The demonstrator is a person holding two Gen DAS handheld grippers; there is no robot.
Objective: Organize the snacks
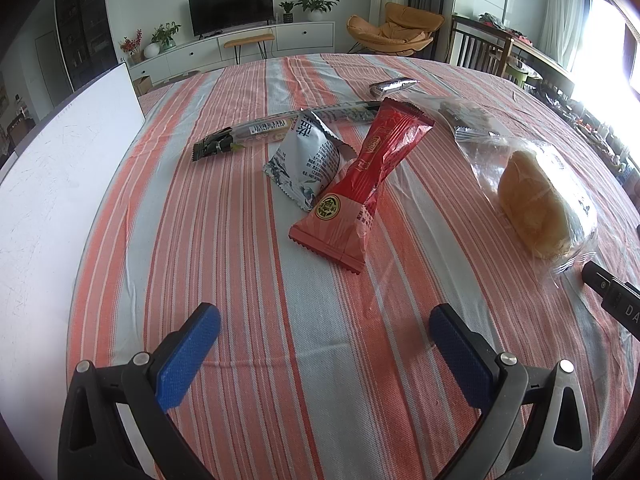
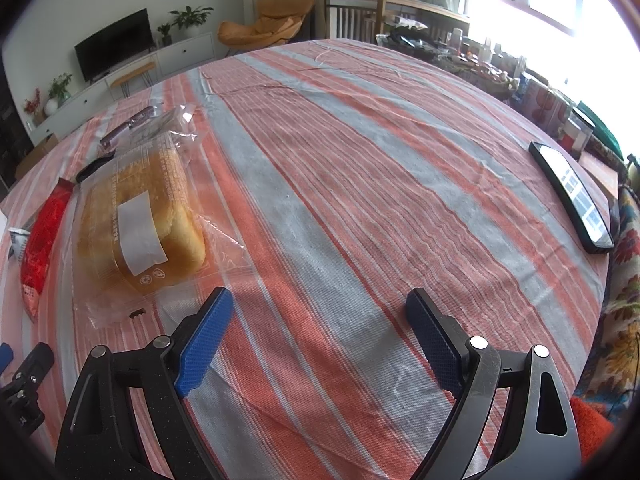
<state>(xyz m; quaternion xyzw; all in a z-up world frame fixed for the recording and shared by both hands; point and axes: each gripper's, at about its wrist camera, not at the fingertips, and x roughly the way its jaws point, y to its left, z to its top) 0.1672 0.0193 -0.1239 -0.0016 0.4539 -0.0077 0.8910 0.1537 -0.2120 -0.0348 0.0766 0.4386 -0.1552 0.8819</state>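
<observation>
Blue-padded fingers [image 1: 188,356] of the left gripper [image 1: 324,344] fill the bottom of the left wrist view, jaws spread wide with nothing between them, only striped cloth [image 1: 240,240] on the worktop. At 12 o'clock from them lies a red packet [image 1: 360,188], its top end leaning on a white pouch [image 1: 304,160] at 11 o'clock. Behind both, a long dark stick pack [image 1: 280,124] runs across, and a small silver wrapper [image 1: 392,86] sits farther back. At 2 o'clock is a bread roll [image 1: 532,208] in a clear bag, with another clear bag [image 1: 468,118] of something dark behind it; what it holds I cannot make out. A white board [image 1: 60,184] stands along the edge at 9 o'clock.

The right gripper [image 2: 320,332] hangs over bare cloth, jaws also wide open and empty. In its view the bread roll [image 2: 136,216] sits at 10 o'clock, just beside the left fingertip, the bag's edge nearly touching it. The red packet [image 2: 40,240] lies beyond the roll at 9 o'clock. A phone [image 2: 572,196] rests near the worktop's edge at 2 o'clock, well apart from the snacks.
</observation>
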